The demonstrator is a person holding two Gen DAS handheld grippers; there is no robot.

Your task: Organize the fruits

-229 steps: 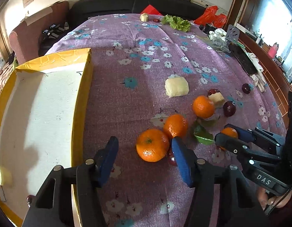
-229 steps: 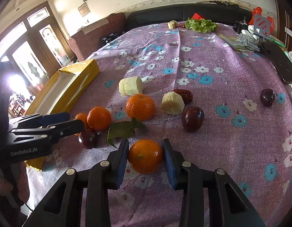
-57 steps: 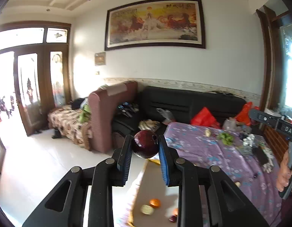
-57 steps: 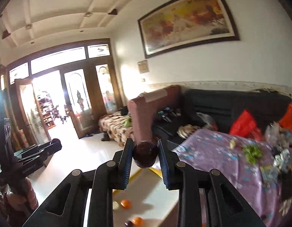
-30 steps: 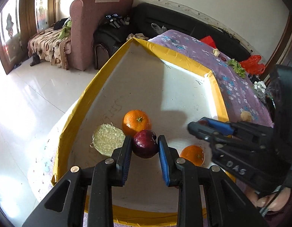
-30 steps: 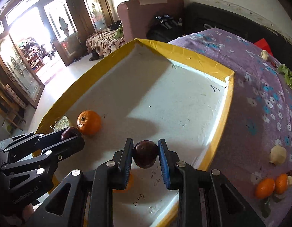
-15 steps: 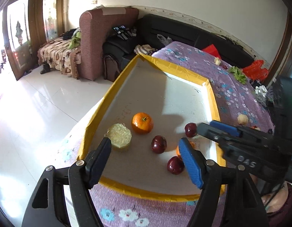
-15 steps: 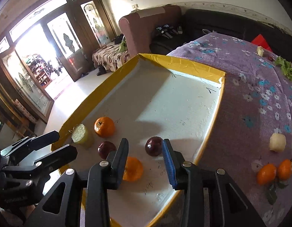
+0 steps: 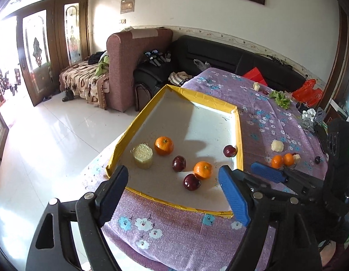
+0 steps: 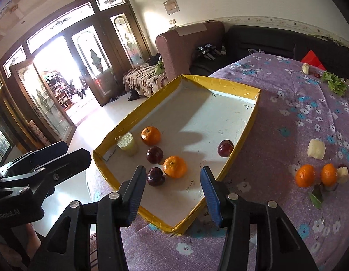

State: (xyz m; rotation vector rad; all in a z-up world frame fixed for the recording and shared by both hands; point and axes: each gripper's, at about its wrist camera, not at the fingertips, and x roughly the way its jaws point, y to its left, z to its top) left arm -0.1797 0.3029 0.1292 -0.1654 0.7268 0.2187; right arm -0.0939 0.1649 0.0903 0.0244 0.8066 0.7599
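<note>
Only rightward: leaf (image 10: 316, 196) beside oranges (image 10: 305, 175).

A shallow yellow-rimmed tray (image 9: 238, 135) with a white floor holds six pieces: a pale cut chunk (image 9: 143, 156) standing upright near its left wall, an orange (image 9: 164, 145) just beside it, a second orange (image 9: 203, 169) nearer the front, and three dark red plums (image 9: 179, 163), one touching that second orange, one against the right wall. Out on the purple flowered surface (image 10: 310, 117) lie two more oranges (image 10: 305, 175) side by side, with pale chunks (image 10: 317, 148) near them.
</note>
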